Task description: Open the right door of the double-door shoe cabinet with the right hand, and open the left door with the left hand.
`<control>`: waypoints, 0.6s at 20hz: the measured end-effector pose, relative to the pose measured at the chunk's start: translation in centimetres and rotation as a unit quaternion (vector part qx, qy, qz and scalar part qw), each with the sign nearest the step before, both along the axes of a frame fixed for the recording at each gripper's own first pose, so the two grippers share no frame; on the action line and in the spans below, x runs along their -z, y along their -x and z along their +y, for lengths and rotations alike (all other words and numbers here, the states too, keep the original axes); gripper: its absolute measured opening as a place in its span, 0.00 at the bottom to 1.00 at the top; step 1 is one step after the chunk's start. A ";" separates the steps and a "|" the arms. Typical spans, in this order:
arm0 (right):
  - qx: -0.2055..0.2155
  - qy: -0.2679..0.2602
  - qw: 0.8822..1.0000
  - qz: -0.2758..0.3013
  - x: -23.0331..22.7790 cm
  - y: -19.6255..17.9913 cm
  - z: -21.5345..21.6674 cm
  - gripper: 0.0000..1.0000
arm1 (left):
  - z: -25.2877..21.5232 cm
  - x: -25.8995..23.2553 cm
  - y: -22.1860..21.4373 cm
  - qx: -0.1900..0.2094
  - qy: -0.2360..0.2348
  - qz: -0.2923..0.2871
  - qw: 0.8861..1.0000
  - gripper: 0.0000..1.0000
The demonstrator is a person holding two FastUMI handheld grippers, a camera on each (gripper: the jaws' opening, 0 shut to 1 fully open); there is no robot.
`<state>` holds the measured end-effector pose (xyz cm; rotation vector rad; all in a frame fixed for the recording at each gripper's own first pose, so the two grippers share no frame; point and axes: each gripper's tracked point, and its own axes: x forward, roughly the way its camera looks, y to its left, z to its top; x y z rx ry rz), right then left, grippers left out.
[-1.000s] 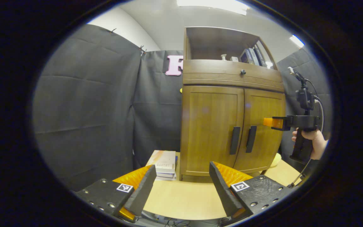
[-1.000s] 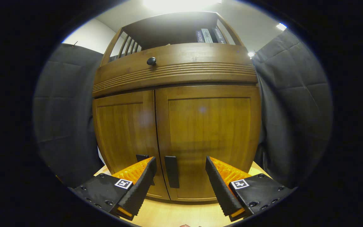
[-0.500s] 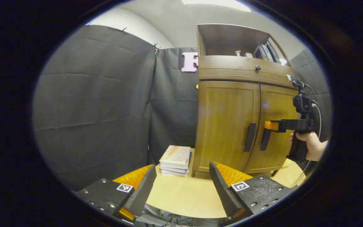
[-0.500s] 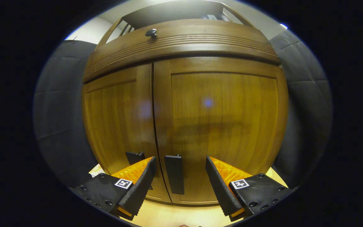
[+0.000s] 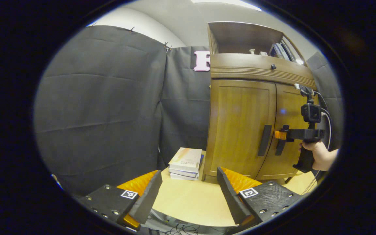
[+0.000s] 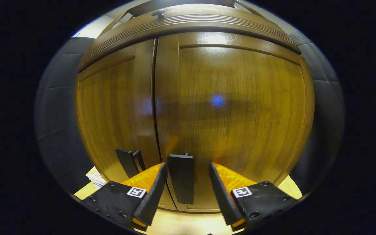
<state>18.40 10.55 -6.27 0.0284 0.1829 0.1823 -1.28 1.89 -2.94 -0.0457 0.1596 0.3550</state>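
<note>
Right gripper view showed the right tool (image 6: 184,182) spread around the right door's handle (image 6: 181,178), poised to clamp it. Left tool (image 5: 188,192) waited wide open, holding nothing, over the tabletop (image 5: 191,202).

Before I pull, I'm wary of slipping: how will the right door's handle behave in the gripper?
The right door handle looks like a rigid, flat black bar, so probably stiff. Its smooth faces might slip, though the right gripper has ridged pads. The right door likely swings out.
</note>
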 end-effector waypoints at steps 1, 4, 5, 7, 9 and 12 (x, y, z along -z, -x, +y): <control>-0.001 0.007 1.000 0.002 0.4 -0.1 0.2 0.68 | 0.0 0.1 0.0 -0.001 0.000 0.001 1.000 0.98; 0.003 0.008 1.000 0.010 0.7 -0.1 0.3 0.35 | -0.1 -0.1 -0.2 0.000 0.000 0.001 1.000 0.98; 0.005 0.003 1.000 0.015 0.8 -0.1 0.3 0.35 | -0.1 -0.1 -0.2 0.001 0.000 0.000 1.000 0.98; 0.005 -0.001 1.000 0.018 0.8 -0.1 0.3 0.29 | -0.3 -0.2 -0.4 0.005 0.001 -0.002 1.000 0.98; -0.010 0.002 1.000 0.016 0.8 -0.1 0.4 0.22 | -0.5 -0.5 -0.4 0.011 0.002 -0.005 1.000 0.98; -0.033 -0.013 0.999 0.025 0.7 -0.1 0.4 0.09 | -0.8 -0.3 -0.3 0.025 0.007 -0.004 1.000 0.98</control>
